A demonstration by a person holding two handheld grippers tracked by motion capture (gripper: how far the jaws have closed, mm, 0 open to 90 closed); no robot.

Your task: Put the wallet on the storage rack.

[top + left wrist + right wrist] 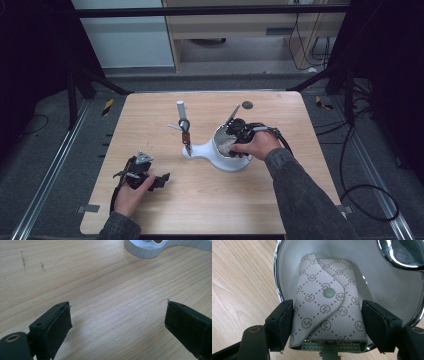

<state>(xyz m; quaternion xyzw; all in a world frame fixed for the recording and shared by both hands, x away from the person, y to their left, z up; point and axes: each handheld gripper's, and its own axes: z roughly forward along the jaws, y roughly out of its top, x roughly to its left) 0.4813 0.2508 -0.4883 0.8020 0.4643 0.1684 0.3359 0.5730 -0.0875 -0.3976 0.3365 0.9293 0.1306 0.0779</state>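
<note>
Key pouch (328,306), grey fabric with a diamond monogram print and a snap button on its flap, sits between the jaws of the right hand-held gripper (327,323). Both pads lie against the pouch's two long sides, clamped on it. Far end of the pouch reaches into the white bowl (384,290), which has a chrome rim; near end, with a row of small metal fittings, overhangs the rim toward the gripper. In the high view the right hand-held gripper (235,132) is at the bowl of a white stand (210,152), right of centre on the tabletop (280,200). The stand carries an upright post with a clip. Left hand-held gripper (117,322) rests near the left edge, jaws wide apart, nothing between them but bare wood.
</note>
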